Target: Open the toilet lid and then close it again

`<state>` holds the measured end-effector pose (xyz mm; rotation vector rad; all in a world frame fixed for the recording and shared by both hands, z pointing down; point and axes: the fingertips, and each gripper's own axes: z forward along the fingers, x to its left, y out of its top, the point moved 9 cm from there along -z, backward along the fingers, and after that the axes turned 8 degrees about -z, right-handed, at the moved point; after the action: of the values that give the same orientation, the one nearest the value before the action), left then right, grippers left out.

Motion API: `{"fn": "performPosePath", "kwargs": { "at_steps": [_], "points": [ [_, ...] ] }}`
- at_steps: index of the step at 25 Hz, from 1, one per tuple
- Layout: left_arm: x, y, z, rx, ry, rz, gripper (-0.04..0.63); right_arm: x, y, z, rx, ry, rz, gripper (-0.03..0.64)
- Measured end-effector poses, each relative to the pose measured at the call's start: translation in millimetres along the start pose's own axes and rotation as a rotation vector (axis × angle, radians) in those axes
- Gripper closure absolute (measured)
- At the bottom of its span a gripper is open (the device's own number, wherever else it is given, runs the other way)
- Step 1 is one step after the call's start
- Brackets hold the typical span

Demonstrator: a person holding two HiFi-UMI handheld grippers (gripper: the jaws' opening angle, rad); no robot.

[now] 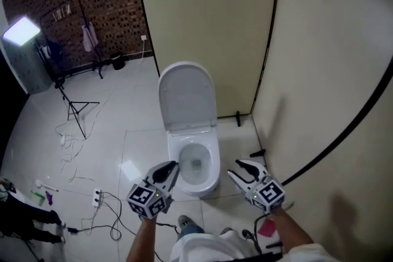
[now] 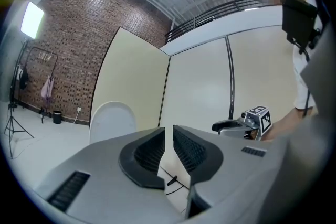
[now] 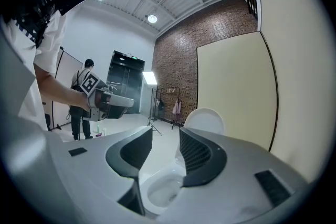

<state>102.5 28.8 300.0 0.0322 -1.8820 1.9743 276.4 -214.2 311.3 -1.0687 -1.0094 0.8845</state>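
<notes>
The white toilet stands against the cream partition with its lid [image 1: 187,95] raised upright and the bowl [image 1: 195,162] uncovered. My left gripper [image 1: 169,171] hovers at the bowl's front left, jaws shut with nothing in them; its own view [image 2: 168,132] shows the raised lid [image 2: 111,120] ahead. At the bowl's front right my right gripper [image 1: 238,170] is open and holds nothing. In its own view [image 3: 165,132] the bowl [image 3: 163,189] lies just below the jaws and the lid [image 3: 205,119] stands beyond. Neither gripper touches the toilet.
Cream partition walls [image 1: 202,9] close in behind and to the right [image 1: 331,70]. A tripod [image 1: 73,107], a clothes rack [image 1: 73,34] and loose cables [image 1: 104,205] are on the tiled floor to the left. A person [image 3: 84,97] stands far off in the right gripper view.
</notes>
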Motion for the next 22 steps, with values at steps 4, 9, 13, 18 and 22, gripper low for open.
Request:
{"fn": "performPosePath", "kwargs": {
  "at_steps": [4, 9, 13, 18, 22],
  "points": [
    [36, 2, 10, 0.014, -0.040, 0.008, 0.554, 7, -6, 17, 0.010, -0.028, 0.008, 0.459],
    [122, 16, 11, 0.052, -0.144, 0.024, 0.551, 29, 1, 66, 0.033, -0.130, 0.033, 0.459],
    [219, 23, 11, 0.121, -0.236, 0.024, 0.548, 52, -5, 127, 0.074, -0.283, 0.108, 0.459],
    [321, 60, 34, 0.221, -0.309, 0.065, 0.447, 82, 9, 194, 0.047, -0.410, 0.220, 0.458],
    [368, 78, 96, 0.243, -0.370, 0.071, 0.367, 95, 15, 212, 0.068, -0.434, 0.222, 0.459]
  ]
}}
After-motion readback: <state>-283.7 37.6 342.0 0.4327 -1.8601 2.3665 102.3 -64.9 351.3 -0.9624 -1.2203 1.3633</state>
